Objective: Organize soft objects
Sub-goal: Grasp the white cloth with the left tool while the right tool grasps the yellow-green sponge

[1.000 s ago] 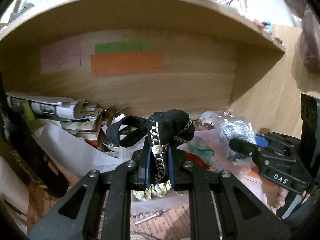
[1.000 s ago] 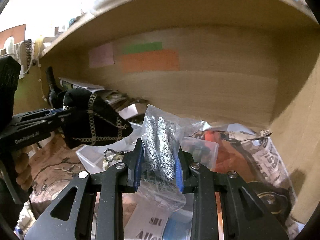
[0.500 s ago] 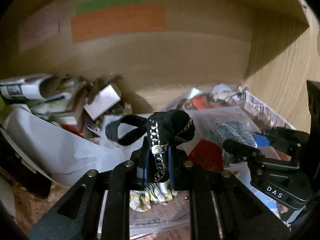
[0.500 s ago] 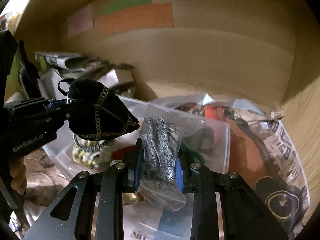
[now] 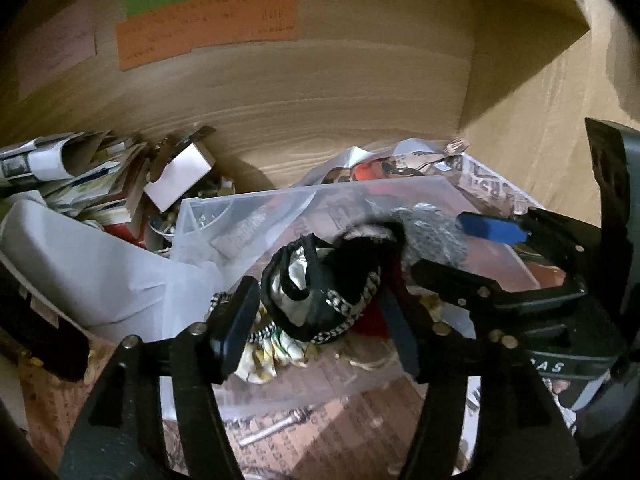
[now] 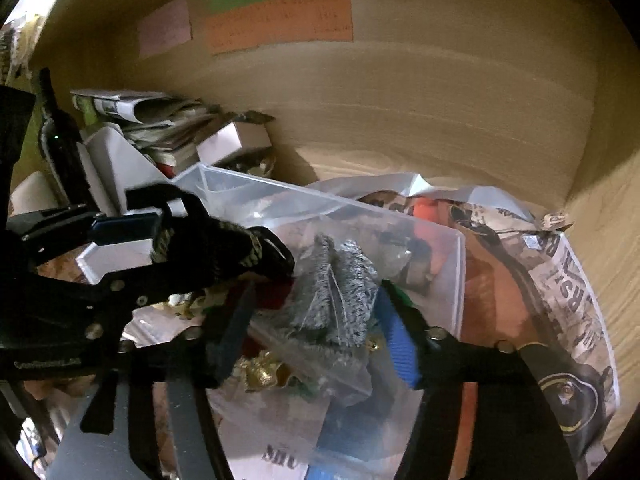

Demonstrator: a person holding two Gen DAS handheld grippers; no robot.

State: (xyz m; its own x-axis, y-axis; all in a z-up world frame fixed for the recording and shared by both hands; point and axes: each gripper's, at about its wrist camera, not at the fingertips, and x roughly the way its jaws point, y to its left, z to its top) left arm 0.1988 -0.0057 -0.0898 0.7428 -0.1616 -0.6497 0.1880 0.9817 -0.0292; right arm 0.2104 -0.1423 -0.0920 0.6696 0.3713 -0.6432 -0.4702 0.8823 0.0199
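A black fabric piece with silver chain trim (image 5: 328, 292) lies loose between the spread fingers of my left gripper (image 5: 320, 320), inside a clear plastic bin (image 5: 248, 216). It also shows in the right wrist view (image 6: 224, 252). A clear bag of grey-white fuzzy items (image 6: 336, 300) lies in the same bin (image 6: 448, 256) between the spread fingers of my right gripper (image 6: 316, 336). Both grippers are open. The right gripper shows in the left wrist view (image 5: 492, 240), close beside the black piece.
The bin stands in a wooden shelf compartment with an orange paper label (image 5: 208, 24) on its back wall. Stacked papers and a small white box (image 5: 176, 180) crowd the left. A printed plastic bag (image 6: 552, 280) lies at the right by the side wall.
Both grippers have moved down into the clear bin and opened. The black chain-trimmed piece and the bag of fuzzy items were let go and now lie in the bin.
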